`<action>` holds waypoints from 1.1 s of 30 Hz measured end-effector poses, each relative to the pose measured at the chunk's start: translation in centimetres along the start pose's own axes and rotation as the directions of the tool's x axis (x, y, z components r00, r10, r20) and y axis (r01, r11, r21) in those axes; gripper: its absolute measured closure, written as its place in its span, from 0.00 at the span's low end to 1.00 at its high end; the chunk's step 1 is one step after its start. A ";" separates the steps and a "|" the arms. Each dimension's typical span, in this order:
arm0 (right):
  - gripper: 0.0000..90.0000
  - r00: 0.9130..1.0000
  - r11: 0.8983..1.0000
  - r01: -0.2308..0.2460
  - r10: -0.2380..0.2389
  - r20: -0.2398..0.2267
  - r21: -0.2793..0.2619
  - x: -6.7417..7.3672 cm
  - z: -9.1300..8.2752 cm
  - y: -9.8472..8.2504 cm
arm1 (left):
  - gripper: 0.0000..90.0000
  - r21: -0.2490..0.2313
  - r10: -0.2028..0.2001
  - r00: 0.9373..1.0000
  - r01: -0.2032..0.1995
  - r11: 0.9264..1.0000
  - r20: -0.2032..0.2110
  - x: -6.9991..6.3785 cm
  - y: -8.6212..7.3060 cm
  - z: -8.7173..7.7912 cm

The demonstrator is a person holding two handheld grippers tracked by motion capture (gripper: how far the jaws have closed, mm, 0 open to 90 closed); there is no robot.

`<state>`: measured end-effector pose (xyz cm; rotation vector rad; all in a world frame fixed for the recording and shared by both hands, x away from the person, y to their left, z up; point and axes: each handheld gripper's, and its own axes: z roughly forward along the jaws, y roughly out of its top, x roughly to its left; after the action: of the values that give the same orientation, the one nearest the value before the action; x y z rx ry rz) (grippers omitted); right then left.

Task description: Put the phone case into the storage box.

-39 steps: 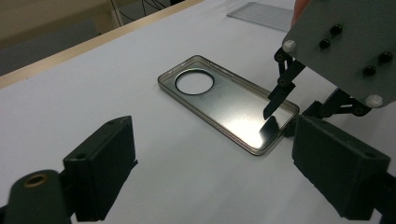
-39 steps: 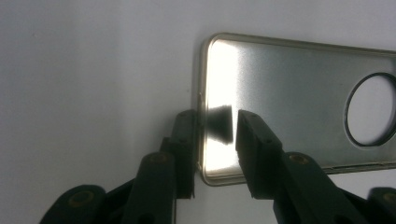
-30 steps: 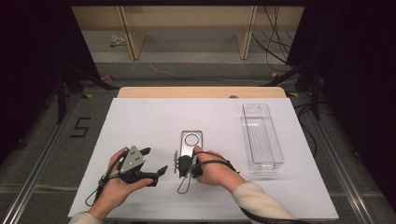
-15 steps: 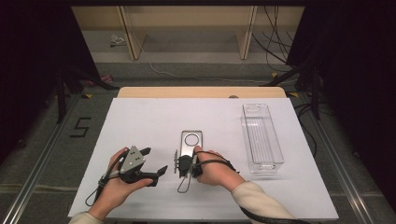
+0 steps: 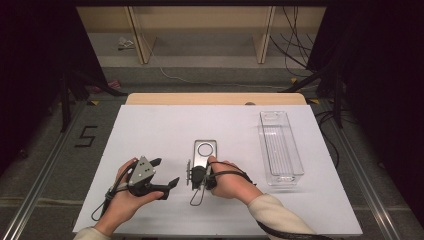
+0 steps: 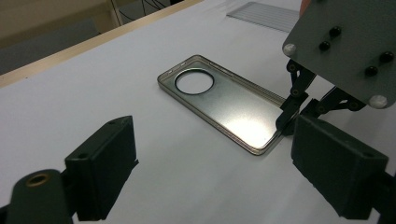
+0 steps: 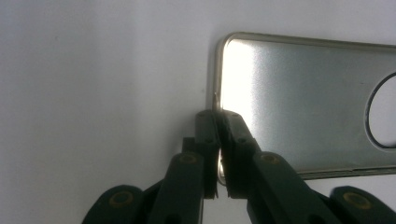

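Note:
A translucent grey phone case (image 5: 205,150) with a round camera hole lies flat on the white table (image 5: 150,125), long side pointing away from me. My right gripper (image 5: 196,169) has just been closing, and its jaws now pinch the case's near short edge. In the right gripper view the right gripper (image 7: 218,122) clamps the rim of the case (image 7: 299,98) near one corner. My left gripper (image 5: 166,171) rests to the left of the case, jaws wide apart and empty. The left gripper view shows the left gripper (image 6: 219,172), the case (image 6: 229,109) and the right gripper (image 6: 285,123) on its edge.
A clear, oblong plastic tray (image 5: 280,145) stands on the right side of the table, apart from both hands. A wooden strip (image 5: 215,98) runs along the table's far edge. Cables trail from both grippers toward the near edge.
The right gripper's jaws have drawn together on the case's near edge. Neither hand nor the case has shifted.

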<state>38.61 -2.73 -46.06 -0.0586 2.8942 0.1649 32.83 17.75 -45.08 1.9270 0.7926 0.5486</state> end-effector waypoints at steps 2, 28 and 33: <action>0.96 1.000 1.000 -0.005 0.005 -0.002 0.002 0.0 0.0 0.0 | 0.15 0.000 0.001 1.000 -0.001 1.000 0.000 0.0 0.0 0.0; 0.99 0.997 0.994 -0.046 0.051 0.049 -0.100 0.3 -1.4 -1.4 | 0.16 0.000 -0.008 1.000 0.008 1.000 -0.007 0.1 0.0 0.0; 0.99 0.996 0.988 -0.057 0.065 0.058 -0.143 0.4 -2.0 -2.2 | 0.16 0.000 -0.016 1.000 0.016 1.000 -0.010 0.2 0.0 0.0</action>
<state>37.86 -5.17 -44.50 0.0101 2.8193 0.3755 32.92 17.88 -45.11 1.9175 0.8144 0.5490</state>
